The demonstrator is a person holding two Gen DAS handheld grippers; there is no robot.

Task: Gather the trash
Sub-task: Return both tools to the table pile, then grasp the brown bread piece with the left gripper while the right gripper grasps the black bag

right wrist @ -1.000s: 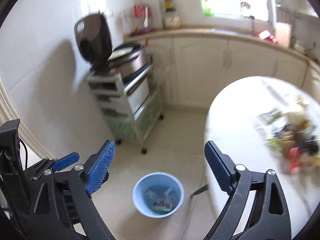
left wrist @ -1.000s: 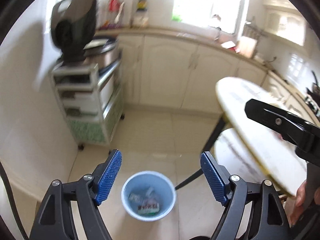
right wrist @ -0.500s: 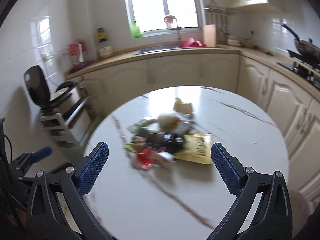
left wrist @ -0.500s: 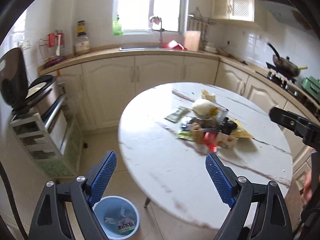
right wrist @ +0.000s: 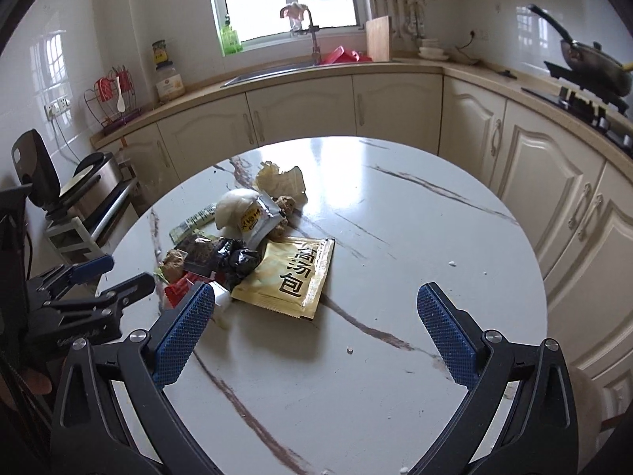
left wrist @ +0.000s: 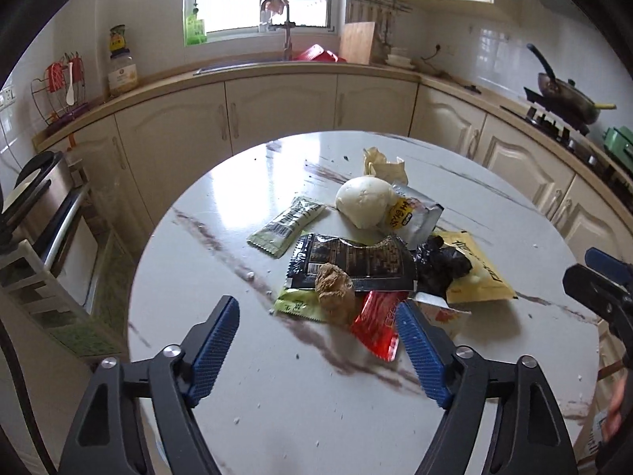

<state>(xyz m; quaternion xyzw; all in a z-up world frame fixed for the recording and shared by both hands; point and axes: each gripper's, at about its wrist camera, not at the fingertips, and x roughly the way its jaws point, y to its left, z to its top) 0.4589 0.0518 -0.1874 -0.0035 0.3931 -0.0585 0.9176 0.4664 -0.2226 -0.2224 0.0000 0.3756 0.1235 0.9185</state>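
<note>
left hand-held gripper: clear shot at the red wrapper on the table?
Probably yes. The left hand-held gripper is open and empty, its jaws having just been closing. The red wrapper lies at the pile's near edge, just ahead by the right finger, its near end uncovered; only a brown crumpled wad sits beside it.

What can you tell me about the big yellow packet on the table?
The yellow packet is a flat, shiny sachet, plastic or foil by its look, with large black Chinese characters printed across it. It lies face up on the white marble-look table, at the near right edge of the trash pile. A crumpled black wrapper overlaps its far left corner, and a silver packet sits just beyond it. It looks sealed and slightly puffy. Neither gripper touches it.
</note>
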